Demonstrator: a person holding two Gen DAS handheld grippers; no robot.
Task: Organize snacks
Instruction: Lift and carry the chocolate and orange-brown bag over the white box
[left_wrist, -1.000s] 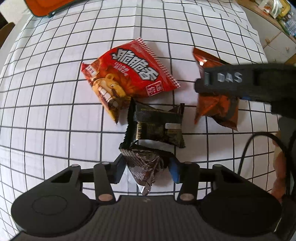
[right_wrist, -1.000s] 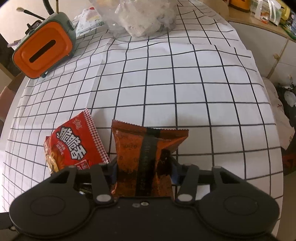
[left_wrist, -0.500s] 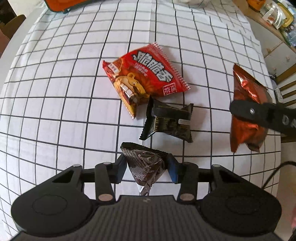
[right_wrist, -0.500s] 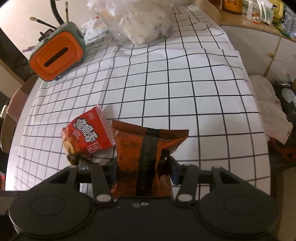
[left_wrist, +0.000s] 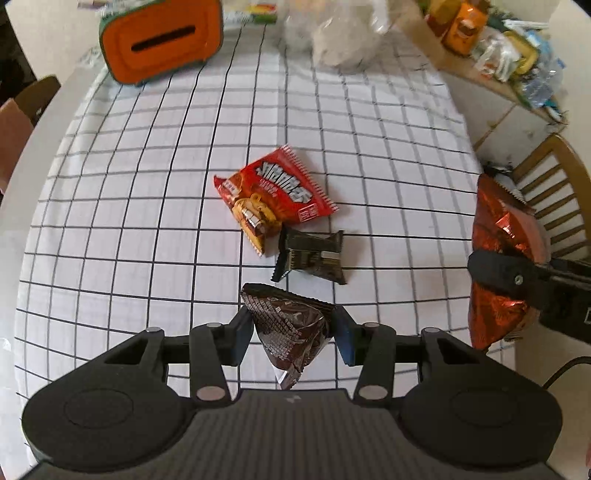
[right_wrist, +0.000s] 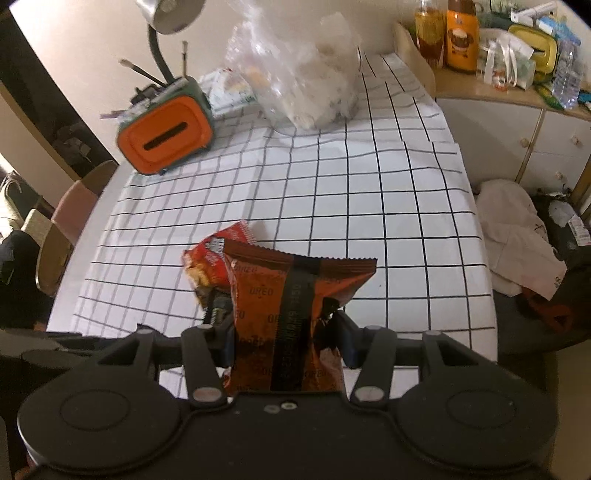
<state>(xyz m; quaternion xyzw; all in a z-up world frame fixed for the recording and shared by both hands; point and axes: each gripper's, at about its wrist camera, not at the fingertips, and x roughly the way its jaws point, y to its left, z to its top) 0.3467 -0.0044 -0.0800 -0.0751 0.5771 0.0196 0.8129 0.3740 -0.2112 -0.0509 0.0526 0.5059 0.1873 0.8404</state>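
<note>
Both grippers are rising away from the checked tablecloth (left_wrist: 147, 206), which is showing more of itself than a second ago, along with the orange box (left_wrist: 162, 40) and clear bag (right_wrist: 299, 74) at its far end. The left gripper (left_wrist: 291, 332) is clamping the dark brown triangular packet (left_wrist: 288, 328), and the right gripper (right_wrist: 284, 336) is clamping the orange-brown snack bag (right_wrist: 291, 306), both lifted clear. The red snack packet (left_wrist: 273, 195) and the black wrapped bar (left_wrist: 310, 254) are lying touching on the cloth, unmoved.
</note>
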